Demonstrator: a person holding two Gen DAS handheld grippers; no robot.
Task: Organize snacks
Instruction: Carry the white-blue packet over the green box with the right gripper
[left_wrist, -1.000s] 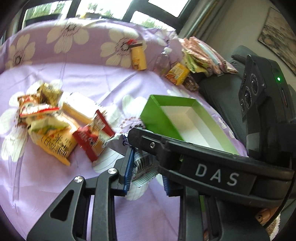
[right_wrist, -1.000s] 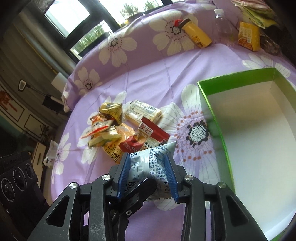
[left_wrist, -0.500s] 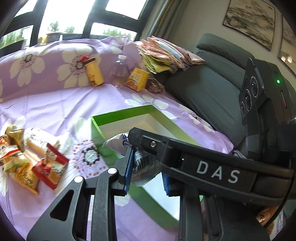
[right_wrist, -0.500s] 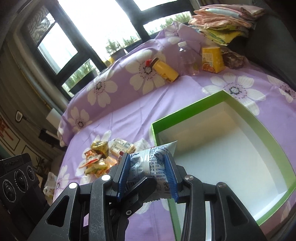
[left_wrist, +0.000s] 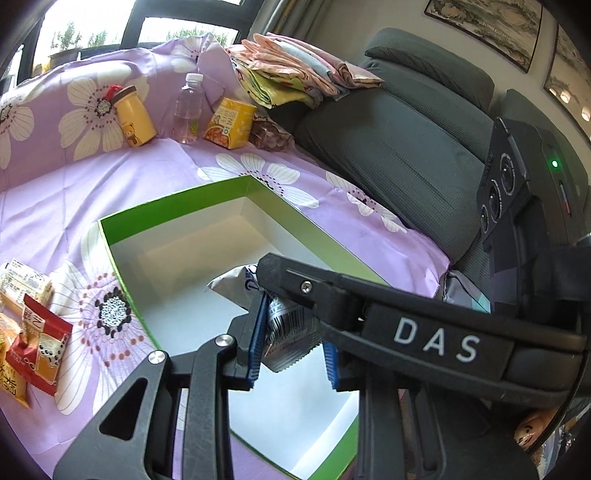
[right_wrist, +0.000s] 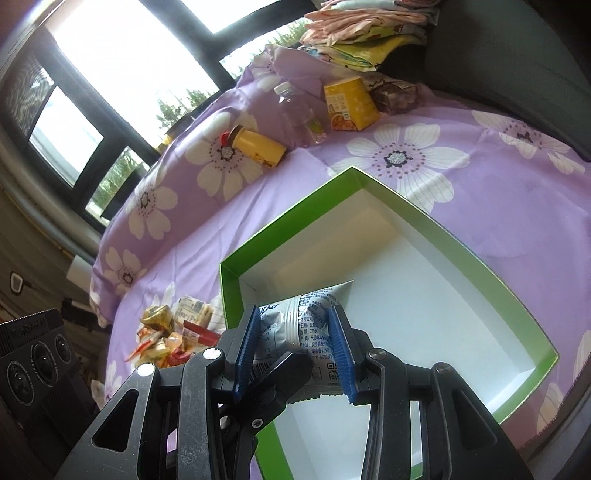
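Crinkly silver snack packet (right_wrist: 295, 325) over rectangular green box (right_wrist: 498, 258)

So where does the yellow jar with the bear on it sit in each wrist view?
Left wrist: the yellow bear jar stands upper left, against the raised floral bedding, left of the water bottle.
Right wrist: the jar lies tilted above centre-left, also left of the bottle.
Shared landmark: the green box, nearer the camera than the jar in both.

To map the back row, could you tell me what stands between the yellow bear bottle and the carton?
A clear water bottle stands between the yellow bear bottle and the carton, in the left wrist view.
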